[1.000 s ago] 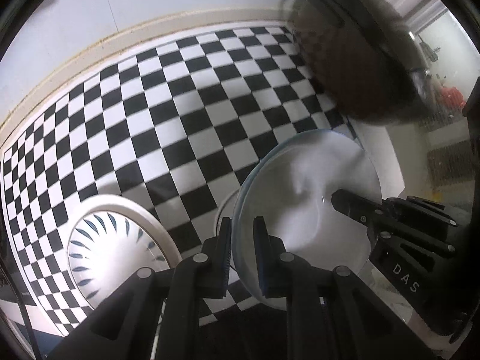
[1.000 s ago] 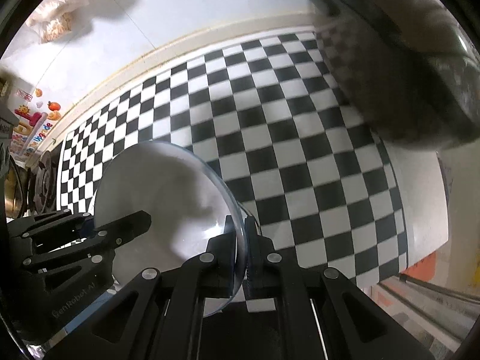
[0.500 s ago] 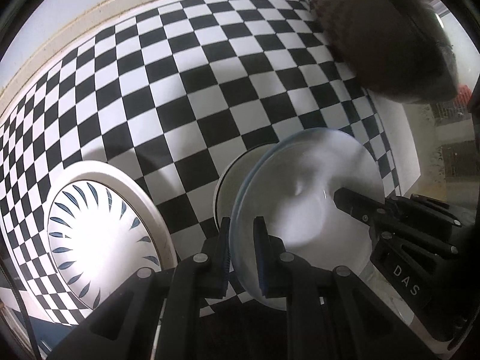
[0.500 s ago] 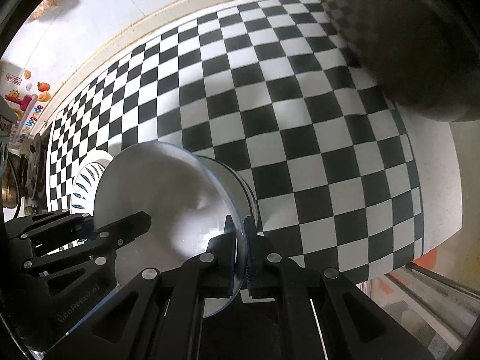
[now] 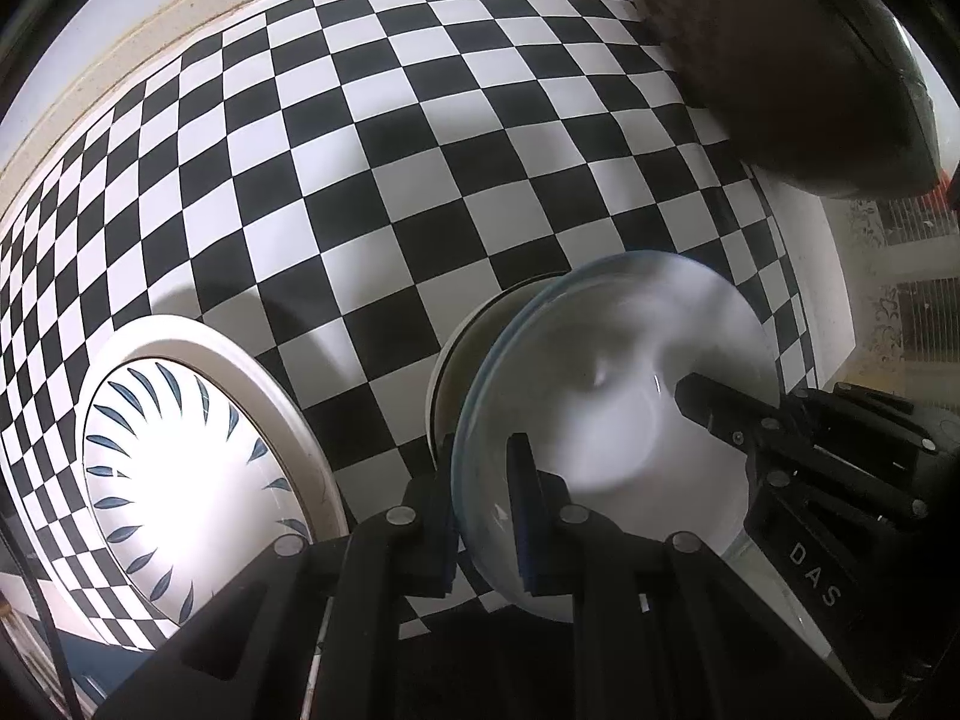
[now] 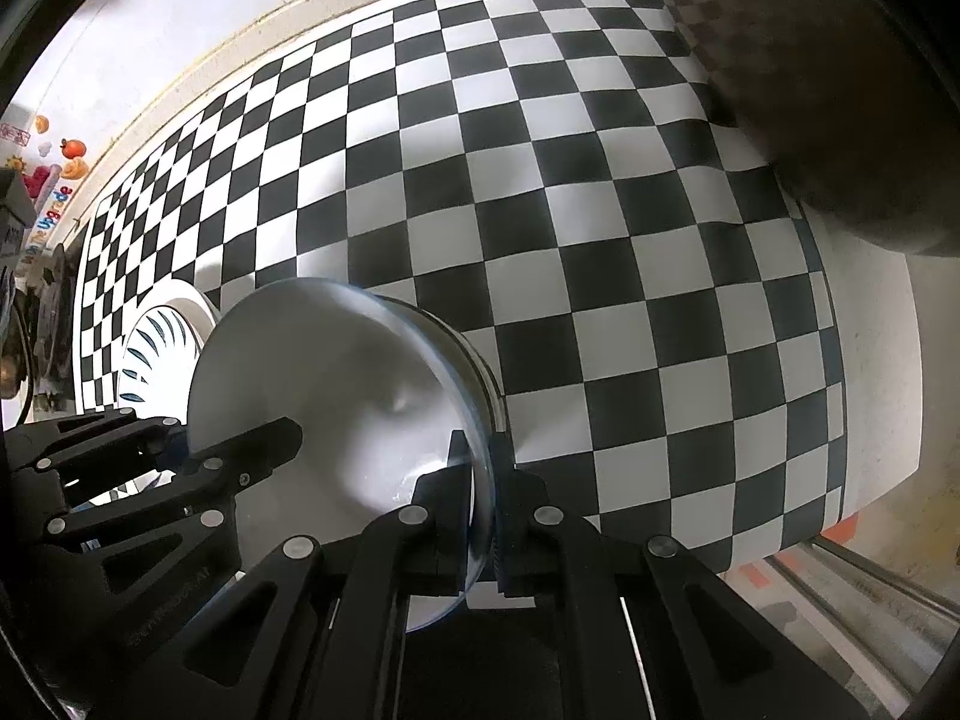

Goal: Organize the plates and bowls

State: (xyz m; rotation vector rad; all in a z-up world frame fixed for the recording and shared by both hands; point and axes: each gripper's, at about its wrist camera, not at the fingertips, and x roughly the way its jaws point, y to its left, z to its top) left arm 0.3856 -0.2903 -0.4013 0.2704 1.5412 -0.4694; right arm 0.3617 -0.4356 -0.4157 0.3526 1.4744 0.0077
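A: Left gripper (image 5: pixel 483 498): clamped on the near rim of the glass plate (image 5: pixel 618 420), one black finger on each face. Plate tilted, held on edge above the cloth.

B: Right gripper (image 6: pixel 480 480): same, pinching the opposite rim of the glass plate (image 6: pixel 336 408). Narrow gap, only the rim's thickness between the pads. Each gripper visible in the other's view: right gripper (image 5: pixel 798 450) reaching in from the right edge of the left wrist view, left gripper (image 6: pixel 156 468) from the left edge of the right wrist view.

A: Material: clear, slightly bluish at the edge, smooth, round, shallow. Small bump at the centre. Blurred, so no finer detail readable.

B: Directly behind it: white bowl (image 5: pixel 468 372), round, opaque, plain rim. Same white bowl (image 6: pixel 480 372) in the right wrist view, mostly hidden by the glass. Touching or just apart: cannot tell.

A: Left of that: patterned plate (image 5: pixel 192 468), white, broad raised rim, dark blue leaf strokes radiating round the well. Lying on the tablecloth (image 5: pixel 420 150), apart from the bowl. Only a slice of the patterned plate (image 6: pixel 156 336) visible from the right side.

B: Cloth: black-and-white checker, flat, glossy, draped over the table's right edge.

A: Top right: big dark rounded blur (image 5: pixel 780 60), out of focus. Not identifiable.
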